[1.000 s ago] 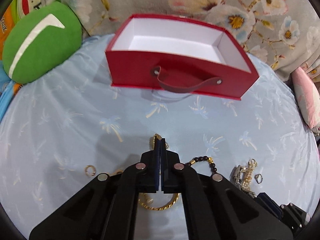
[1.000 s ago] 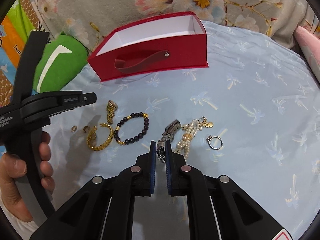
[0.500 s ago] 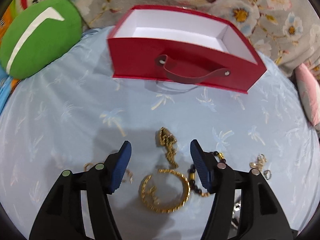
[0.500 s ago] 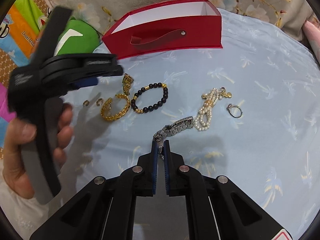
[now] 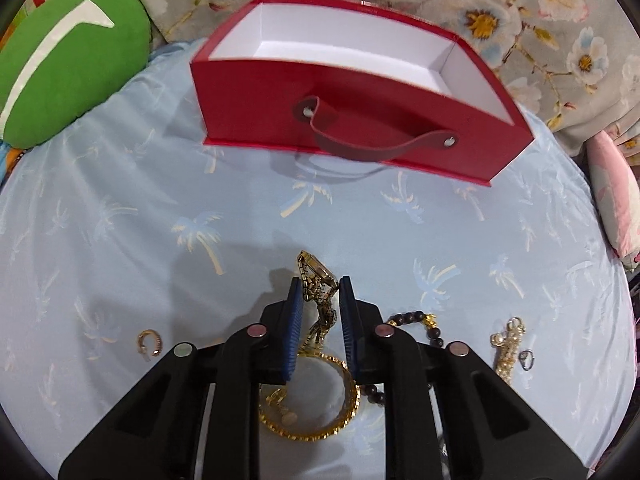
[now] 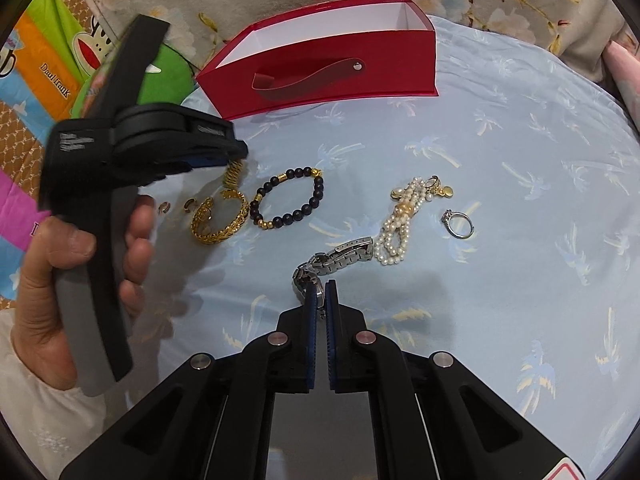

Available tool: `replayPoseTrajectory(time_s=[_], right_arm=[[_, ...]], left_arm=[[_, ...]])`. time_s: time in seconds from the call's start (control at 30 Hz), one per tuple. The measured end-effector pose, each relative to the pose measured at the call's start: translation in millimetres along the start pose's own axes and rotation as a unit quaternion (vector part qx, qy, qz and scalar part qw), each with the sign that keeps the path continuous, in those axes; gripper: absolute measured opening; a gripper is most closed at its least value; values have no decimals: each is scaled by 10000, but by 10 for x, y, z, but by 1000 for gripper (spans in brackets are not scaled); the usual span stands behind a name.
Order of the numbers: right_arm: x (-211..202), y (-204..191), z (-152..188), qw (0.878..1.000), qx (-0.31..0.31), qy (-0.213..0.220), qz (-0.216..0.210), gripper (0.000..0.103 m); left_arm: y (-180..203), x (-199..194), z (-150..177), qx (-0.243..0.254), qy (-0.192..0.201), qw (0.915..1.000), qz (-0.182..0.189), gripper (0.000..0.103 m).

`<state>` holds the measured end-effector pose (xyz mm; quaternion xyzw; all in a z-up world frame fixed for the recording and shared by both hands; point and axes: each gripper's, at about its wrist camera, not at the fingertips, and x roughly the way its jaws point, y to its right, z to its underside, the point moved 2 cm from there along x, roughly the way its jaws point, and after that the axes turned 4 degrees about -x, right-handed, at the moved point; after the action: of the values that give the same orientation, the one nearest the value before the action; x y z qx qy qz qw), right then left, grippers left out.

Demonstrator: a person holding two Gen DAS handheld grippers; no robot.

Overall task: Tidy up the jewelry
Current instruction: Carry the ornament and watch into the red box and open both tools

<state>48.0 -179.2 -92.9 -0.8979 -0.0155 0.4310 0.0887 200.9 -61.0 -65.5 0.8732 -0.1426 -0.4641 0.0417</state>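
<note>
A red open box (image 5: 352,120) with a white inside and a strap handle stands at the far side of the light-blue cloth; it also shows in the right wrist view (image 6: 320,68). My left gripper (image 5: 320,292) has its jaws narrowed around a gold watch (image 5: 316,280), the pads close to its band. A gold bangle (image 5: 316,400) lies under it. My right gripper (image 6: 321,288) is shut on the end of a silver watch (image 6: 340,256). A black bead bracelet (image 6: 288,200), a pearl bracelet (image 6: 404,220) and a silver ring (image 6: 458,224) lie between.
A green cushion (image 5: 68,56) lies at the far left. Small gold earrings (image 5: 149,342) lie on the cloth left of my left gripper. Floral fabric (image 5: 520,8) rises behind the box. A pink pillow (image 5: 616,200) is at the right edge.
My left gripper opened, came down over the gold watch, and its jaws have narrowed around it. My right gripper stayed shut on the silver watch and pulled back a little.
</note>
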Motion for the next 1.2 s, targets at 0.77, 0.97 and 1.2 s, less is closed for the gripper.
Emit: replayPoseTrajectory(time_s=[0.77,0.97,1.2], right_arm=[[129,-148,-3,9997,-214,23,76,9],[-121,-167,-371,9981,-283,540,-33,9],[-288,-101,-1032,9931,-398,1086,-171,8]], left_arm=[[-230,-711,141,-12,471,9988,89,17],[-259,-817,-16,27,657,9978,59,17],[-218,-917,-455,212,999,9948,-6,17]])
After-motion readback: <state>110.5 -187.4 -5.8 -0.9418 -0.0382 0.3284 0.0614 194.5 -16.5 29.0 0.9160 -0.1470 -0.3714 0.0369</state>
